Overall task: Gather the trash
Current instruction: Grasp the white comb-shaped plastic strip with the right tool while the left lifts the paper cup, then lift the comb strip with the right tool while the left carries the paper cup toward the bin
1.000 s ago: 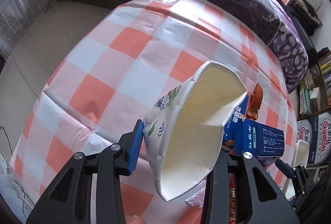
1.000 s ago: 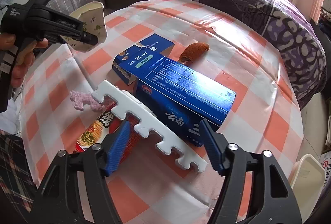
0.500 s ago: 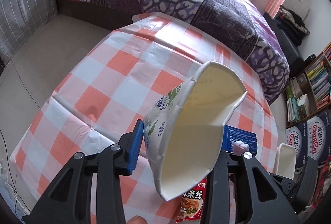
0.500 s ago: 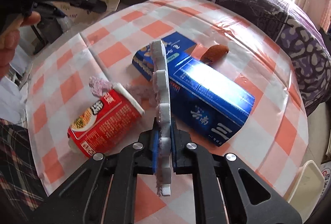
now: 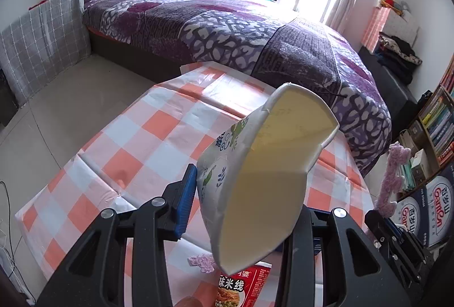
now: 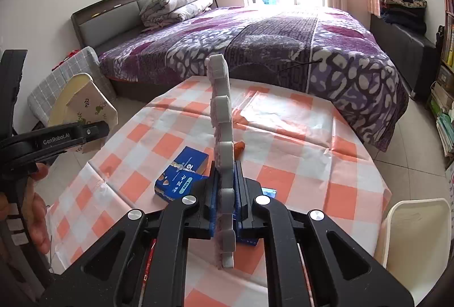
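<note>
My left gripper (image 5: 241,210) is shut on a squashed paper bowl (image 5: 264,179), white with green print, held above the checked table (image 5: 159,137). It also shows at the left of the right wrist view (image 6: 82,108). My right gripper (image 6: 225,210) is shut on a notched white foam strip (image 6: 222,142) with a pink back, held upright above the table; the strip shows in the left wrist view (image 5: 393,173). On the table lie a blue carton (image 6: 181,178), a red noodle cup (image 5: 244,287), a pink scrap (image 5: 203,261) and an orange peel (image 6: 239,146).
A bed with a purple cover (image 5: 227,32) stands behind the table. A white bin (image 6: 414,247) sits at the table's right. Shelves and printed boxes (image 5: 420,210) stand at the far right. A grey checked cushion (image 5: 42,35) leans at the left.
Both grippers have risen well above the table with their loads. A second ago my right gripper was open around the foam strip on the table; it has since shut on it and lifted it.
</note>
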A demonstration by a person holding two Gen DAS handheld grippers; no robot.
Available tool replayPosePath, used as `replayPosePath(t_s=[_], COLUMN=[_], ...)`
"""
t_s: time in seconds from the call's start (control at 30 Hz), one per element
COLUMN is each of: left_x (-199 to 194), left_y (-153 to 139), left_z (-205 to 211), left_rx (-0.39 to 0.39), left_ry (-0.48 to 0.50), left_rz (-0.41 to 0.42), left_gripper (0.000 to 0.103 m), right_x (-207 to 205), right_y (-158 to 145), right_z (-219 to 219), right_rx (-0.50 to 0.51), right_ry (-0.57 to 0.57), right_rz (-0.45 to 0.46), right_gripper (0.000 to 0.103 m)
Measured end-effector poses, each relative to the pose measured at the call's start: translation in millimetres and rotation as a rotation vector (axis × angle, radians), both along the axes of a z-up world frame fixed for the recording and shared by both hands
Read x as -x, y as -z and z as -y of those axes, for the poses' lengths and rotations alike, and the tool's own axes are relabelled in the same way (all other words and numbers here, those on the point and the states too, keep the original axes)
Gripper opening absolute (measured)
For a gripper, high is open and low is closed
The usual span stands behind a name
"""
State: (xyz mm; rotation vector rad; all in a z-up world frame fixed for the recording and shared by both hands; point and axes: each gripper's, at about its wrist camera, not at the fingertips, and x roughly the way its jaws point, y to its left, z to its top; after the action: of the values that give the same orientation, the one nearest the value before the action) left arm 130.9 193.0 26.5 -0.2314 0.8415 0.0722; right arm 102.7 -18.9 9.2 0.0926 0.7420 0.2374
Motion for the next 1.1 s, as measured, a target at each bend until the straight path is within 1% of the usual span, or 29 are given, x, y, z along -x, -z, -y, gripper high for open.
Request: replayPosePath(t_s=[0.1,0.27,0.63,1.1], left_x=[4,8,8,11], left_y=[2,6,5,6], left_z=[15,37,73,128], left_rx=[-0.033,-0.062,-0.062,-0.087], left_ry=[0.003,0.021,0.075,0.160], left_rz=[0.021,0.037,0.032,0.033], left_gripper=[0.039,0.039,0.039,0.039], right_x=[2,0,4,14], right_y=[-2,-1,-3,-6], right_z=[7,16,35,77], right_rx=[0.003,0.006,0.002,-0.009], right_ry=[0.036,0.076,0.122,0.188], right_rz=[0.010,0.007,0.008,0.006], right_gripper=[0.009,0.009,0.009,0.009])
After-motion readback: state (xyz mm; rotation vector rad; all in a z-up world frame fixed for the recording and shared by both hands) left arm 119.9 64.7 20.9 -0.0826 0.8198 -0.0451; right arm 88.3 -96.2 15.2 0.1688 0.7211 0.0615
